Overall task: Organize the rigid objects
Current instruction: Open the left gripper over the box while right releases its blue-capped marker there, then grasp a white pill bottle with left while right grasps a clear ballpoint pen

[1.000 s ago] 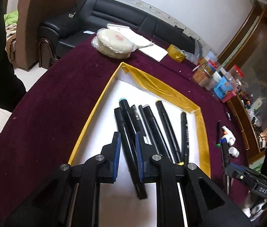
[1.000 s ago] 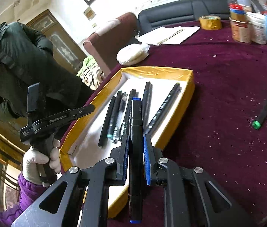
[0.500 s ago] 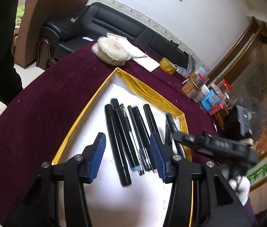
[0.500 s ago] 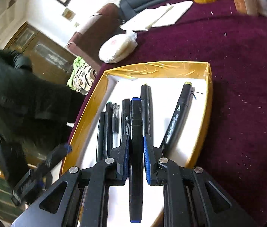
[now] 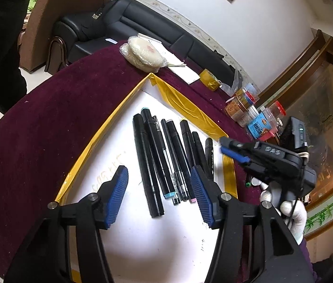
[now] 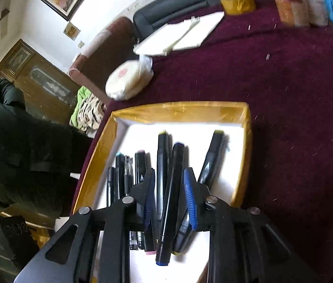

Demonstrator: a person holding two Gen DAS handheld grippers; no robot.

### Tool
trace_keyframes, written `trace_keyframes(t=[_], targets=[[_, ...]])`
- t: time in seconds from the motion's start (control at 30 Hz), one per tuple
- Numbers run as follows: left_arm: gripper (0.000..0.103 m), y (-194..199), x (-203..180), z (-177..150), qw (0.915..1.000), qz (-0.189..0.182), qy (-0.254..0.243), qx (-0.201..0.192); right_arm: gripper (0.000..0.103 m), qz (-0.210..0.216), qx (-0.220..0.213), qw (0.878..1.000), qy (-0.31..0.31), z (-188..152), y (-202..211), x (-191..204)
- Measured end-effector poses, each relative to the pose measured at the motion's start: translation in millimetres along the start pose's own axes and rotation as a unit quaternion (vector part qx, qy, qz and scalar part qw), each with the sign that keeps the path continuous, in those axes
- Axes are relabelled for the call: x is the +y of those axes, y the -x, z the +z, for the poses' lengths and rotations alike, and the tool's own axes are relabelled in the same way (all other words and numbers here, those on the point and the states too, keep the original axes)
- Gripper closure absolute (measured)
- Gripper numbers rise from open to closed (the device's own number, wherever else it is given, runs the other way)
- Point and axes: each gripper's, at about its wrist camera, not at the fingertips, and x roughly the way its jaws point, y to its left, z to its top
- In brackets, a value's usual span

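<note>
My left gripper [image 5: 159, 195] points downward, jaws opening with both blue pads apart and pressing on nothing. My right gripper [image 6: 170, 200] points downward, jaws opening. My white-gloved right hand [image 5: 284, 202] grips its handle.

Black claw [image 5: 159, 195] frames, ribbed blue pads [image 5: 117, 198], silver screws, white glove [image 5: 291, 210]

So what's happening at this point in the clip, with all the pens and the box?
A person with a gripper in each hand is sorting black markers into a yellow-edged box on the maroon table. The right gripper is opening around a blue-tipped marker above the row in the box. The left gripper is opening too, empty, above the other markers.
</note>
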Motion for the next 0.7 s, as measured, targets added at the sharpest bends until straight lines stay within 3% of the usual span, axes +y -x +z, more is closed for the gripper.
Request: trace_keyframes(t=[0.1,0.2,0.37,0.5,0.7], targets=[[0.043,7.3,-0.7,-1.6,1.0,0.003,0.0,-0.009,0.078,-0.005,-0.032,0.999,0.018,4.7,24.1,1.3],[0.04,10.5,-2.8,-3.7,0.9998,0.008,0.002,-0.015,0.064,-0.018,-0.069,0.997,0.027,4.5,54.1,-5.0],[0.04,7.5,-16.7,-11.8,1.0,0.003,-0.002,0.0,0.063,-0.027,-0.101,0.994,0.015,-6.6,93.4,-36.9],[0.04,6.6,-42.3,-20.9,0.9995,-0.004,-0.029,0.004,0.063,-0.076,-0.131,0.988,0.008,-26.9,127.6,-78.8],[0.039,17.5,-93.5,-34.4,0.9909,0.046,-0.116,-0.05,0.062,-0.16,-0.172,0.971,-0.048,-48.0,191.0,-167.8]])
